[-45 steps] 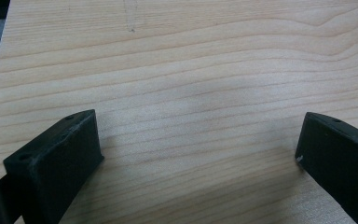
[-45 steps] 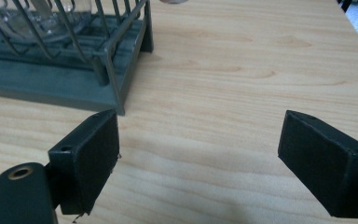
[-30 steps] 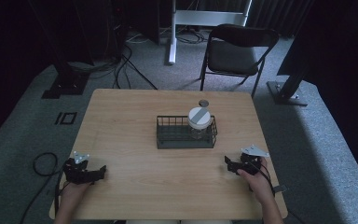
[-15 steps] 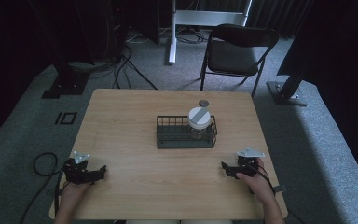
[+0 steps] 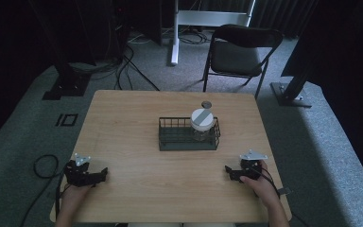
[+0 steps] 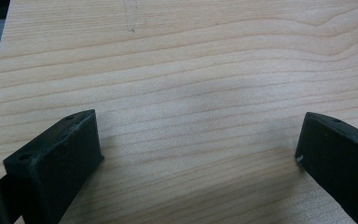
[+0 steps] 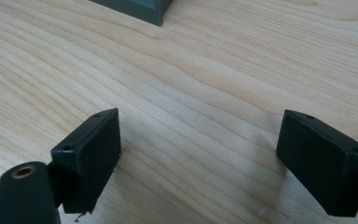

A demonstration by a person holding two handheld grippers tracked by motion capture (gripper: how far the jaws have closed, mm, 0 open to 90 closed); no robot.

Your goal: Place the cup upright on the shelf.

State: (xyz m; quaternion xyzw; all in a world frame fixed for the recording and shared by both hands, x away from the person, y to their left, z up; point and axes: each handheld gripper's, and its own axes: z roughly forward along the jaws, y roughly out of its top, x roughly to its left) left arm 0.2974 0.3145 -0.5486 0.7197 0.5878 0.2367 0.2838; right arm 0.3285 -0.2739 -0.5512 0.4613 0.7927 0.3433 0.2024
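jar (image 5: 202,124) upright in basket (image 5: 179,141), lid up

Lab: dark curtains (image 5: 9,38), floor cables (image 5: 132,61), stand bases (image 5: 288,92).

Surface (image 5: 137,123): light wood, matt, smooth, fine grain lines. Basket (image 5: 182,141): dark wire, matt. Jar (image 5: 202,128): clear, glassy body; white lid, matt. Left hand-held gripper (image 5: 105,172), right hand-held gripper (image 5: 226,169): black plastic, matt. Floor (image 5: 321,142): grey carpet, rough.

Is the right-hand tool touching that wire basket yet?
Apart. The high view shows bare table between the right tool and the basket.
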